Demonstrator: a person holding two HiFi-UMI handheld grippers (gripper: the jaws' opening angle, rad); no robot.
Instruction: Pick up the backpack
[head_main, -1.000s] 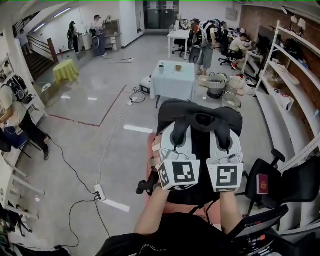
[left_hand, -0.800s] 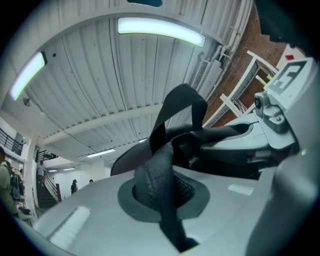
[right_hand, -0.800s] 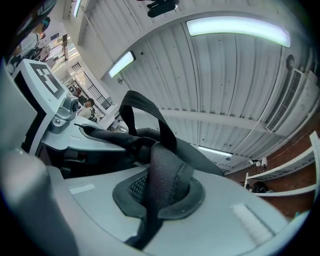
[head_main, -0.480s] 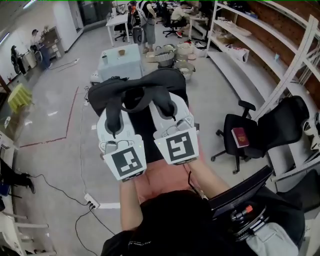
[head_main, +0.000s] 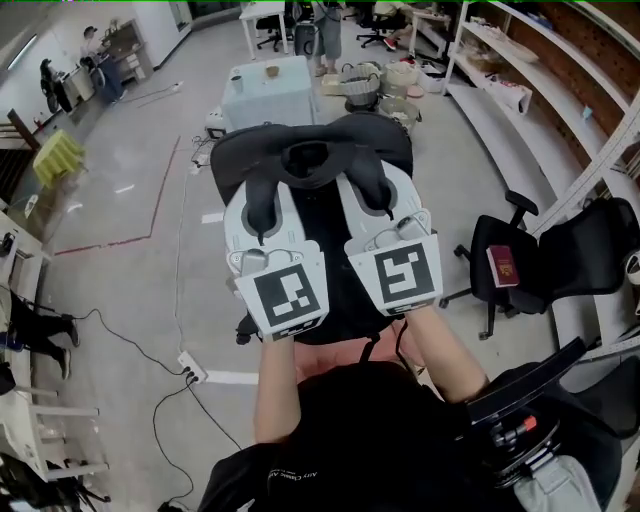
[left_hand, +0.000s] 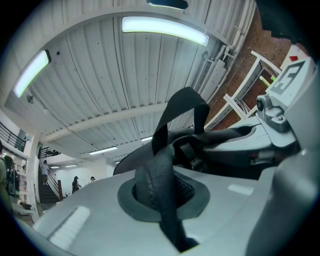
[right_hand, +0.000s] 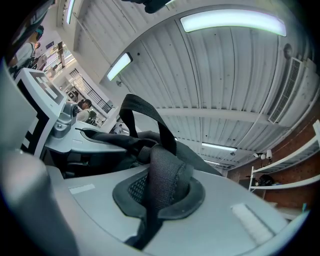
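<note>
My left hand-held gripper (head_main: 262, 212) and right hand-held gripper (head_main: 373, 195) each pinch a padded mesh strap (left_hand: 160, 185); the black fabric backpack (head_main: 310, 148) hangs just beyond both.

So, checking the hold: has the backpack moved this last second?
No: the backpack still hangs just short of the blue table; only the camera swung.

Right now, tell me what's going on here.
A person works two handheld claws. The left claw is shut on one padded strap of the black backpack, and the right claw is shut on the other strap. The backpack is held out in front of the person, above the floor.
</note>
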